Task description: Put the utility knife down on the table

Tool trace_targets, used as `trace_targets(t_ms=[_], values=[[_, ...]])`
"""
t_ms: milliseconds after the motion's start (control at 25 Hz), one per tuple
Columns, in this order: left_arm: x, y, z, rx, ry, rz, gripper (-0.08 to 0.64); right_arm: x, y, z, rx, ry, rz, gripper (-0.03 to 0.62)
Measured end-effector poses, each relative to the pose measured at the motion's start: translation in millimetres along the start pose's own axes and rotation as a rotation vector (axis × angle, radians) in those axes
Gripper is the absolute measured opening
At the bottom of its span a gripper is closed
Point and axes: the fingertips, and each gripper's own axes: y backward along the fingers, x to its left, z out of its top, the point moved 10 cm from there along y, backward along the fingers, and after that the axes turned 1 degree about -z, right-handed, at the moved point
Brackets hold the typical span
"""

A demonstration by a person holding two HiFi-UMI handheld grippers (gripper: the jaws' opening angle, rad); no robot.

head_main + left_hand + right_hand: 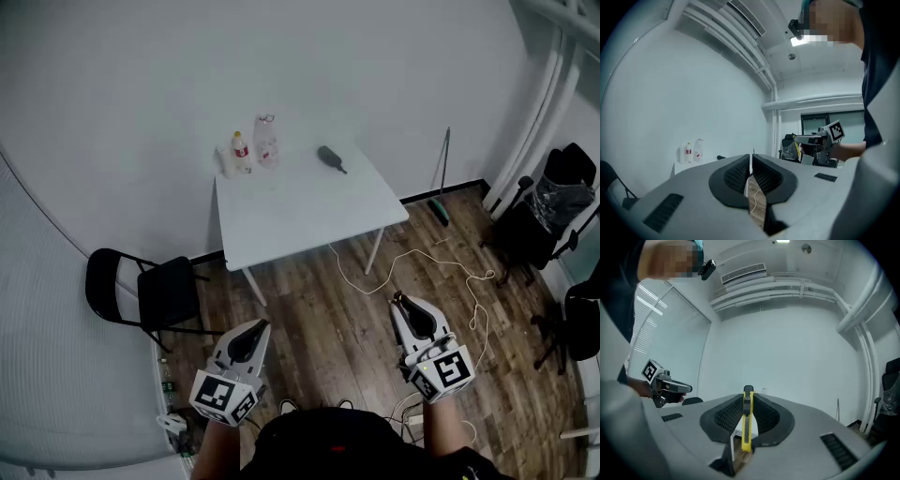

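Low in front of the person's body, above the wooden floor [314, 314], both hand-held tools are level and side by side, pointing toward the white desk [300, 211], which stands well apart from them against the far wall. The right tool [403, 306] is clamped on a yellow utility knife [747, 420]. The knife stands on edge between the ribbed pads, its dark tip poking just past the jaw ends and its yellow body running back toward the camera, so it is in the air and not on the desk. The left tool [257, 332] has its jaws pressed together with nothing between them. On the desk's far edge stand two bottles [255, 145], with a dark object [330, 157] to their right. A black folding chair [141, 291] stands left of the desk, and a white cable [441, 267] trails across the floor.
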Motion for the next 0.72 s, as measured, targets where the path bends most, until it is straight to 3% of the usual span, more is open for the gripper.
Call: trace_targets(t_ms=[720], values=[[30, 18, -14, -0.004, 0.024, -0.040, 0.035, 41, -23, -8, 0.029, -0.021, 0.029, 0.075]])
